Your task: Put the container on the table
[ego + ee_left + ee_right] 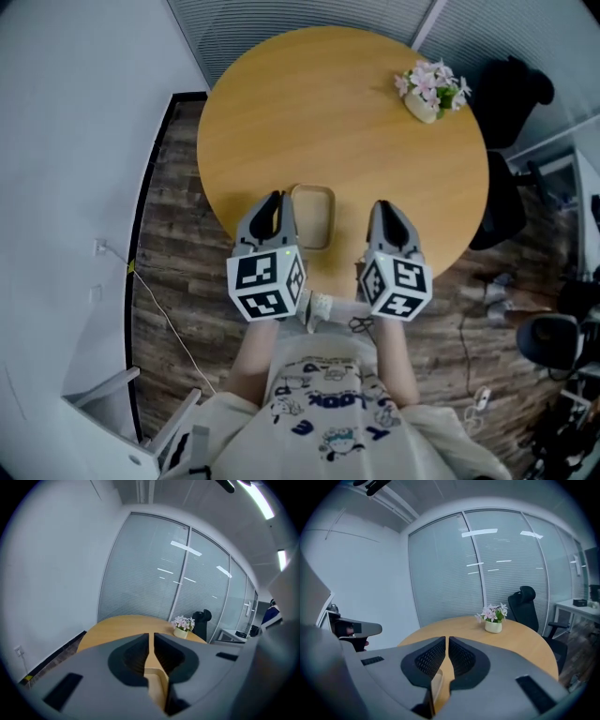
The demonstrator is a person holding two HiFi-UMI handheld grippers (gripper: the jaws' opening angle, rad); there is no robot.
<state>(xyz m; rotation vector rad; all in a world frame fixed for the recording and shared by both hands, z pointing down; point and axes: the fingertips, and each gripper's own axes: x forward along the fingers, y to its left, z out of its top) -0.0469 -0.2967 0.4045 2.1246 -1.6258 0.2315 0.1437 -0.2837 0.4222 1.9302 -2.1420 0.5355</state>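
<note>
A shallow, see-through tan container (313,216) lies flat on the round wooden table (328,112), near its front edge. My left gripper (275,197) hovers at the container's left side, overlapping its rim from above, and my right gripper (384,206) stands a little apart to its right. In the left gripper view the left gripper (151,637) has its jaws together, with part of the container (157,679) showing low beneath them. The right gripper (446,640) is likewise shut and empty, and the container's rim (435,684) shows below its left jaw.
A small pot of pink flowers (429,89) stands at the table's far right. A black office chair (506,94) sits beyond the table on the right, with more clutter on the floor there. A white wall runs along the left, glass partitions with blinds at the back.
</note>
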